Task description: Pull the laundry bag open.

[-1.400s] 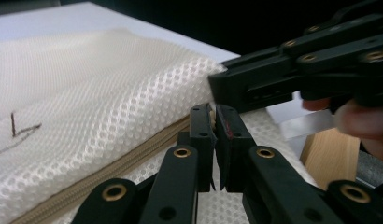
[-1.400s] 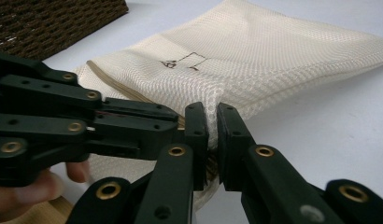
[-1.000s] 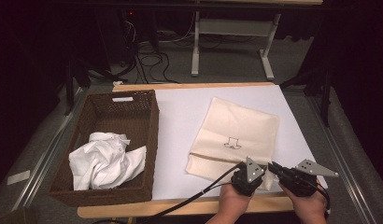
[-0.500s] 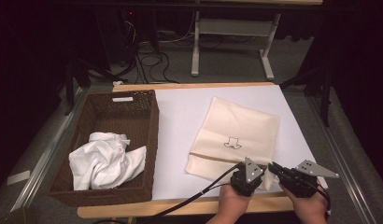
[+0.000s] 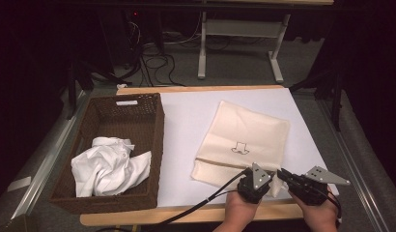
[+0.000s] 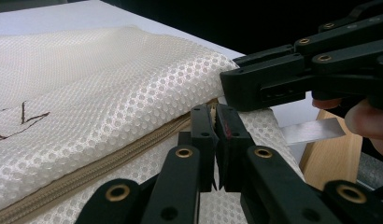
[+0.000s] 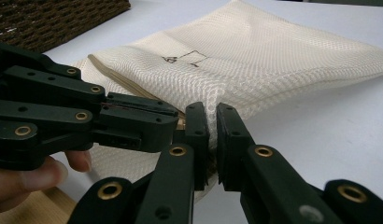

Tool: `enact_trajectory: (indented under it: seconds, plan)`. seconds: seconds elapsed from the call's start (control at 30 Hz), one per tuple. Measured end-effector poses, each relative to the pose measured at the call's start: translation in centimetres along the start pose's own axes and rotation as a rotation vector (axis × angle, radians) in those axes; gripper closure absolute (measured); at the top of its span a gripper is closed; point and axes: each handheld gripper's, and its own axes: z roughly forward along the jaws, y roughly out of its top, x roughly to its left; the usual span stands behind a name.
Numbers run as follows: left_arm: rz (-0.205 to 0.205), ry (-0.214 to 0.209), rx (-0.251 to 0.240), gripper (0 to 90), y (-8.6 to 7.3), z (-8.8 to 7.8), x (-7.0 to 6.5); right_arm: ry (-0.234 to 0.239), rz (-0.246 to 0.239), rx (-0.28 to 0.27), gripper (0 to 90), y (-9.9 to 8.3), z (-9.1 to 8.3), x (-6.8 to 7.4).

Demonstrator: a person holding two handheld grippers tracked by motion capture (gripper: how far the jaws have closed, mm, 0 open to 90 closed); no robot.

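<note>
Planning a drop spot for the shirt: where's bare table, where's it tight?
Free: the white strip between the wicker basket and the mesh bag, and the band beyond the bag to the far edge. Crowded: the bag's near right corner, where the left gripper and right gripper both pinch it. White cloth takes up the basket's near half.

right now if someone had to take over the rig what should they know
Left claw: shut on the zipper end of the mesh laundry bag, at the bag's near right corner.
Right claw: shut on the mesh at that same corner, right beside the left claw.
The bag lies flat on the white table sheet, its zipper running along the near edge and looking closed.
The white cloth sits crumpled in the wicker basket to the left, untouched.
Done: both grips set at the zipper end.
Left, most likely: pull the zipper open, then move the cloth into the bag.
</note>
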Motion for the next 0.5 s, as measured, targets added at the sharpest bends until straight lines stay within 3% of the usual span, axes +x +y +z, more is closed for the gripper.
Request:
enact_trajectory:
  seconds: [0.5]
  plan:
    - [0.003,0.009,0.005,87.2,-0.09,0.09,0.01,0.004,-0.004,0.004,86.2,-0.01,0.04,0.02]
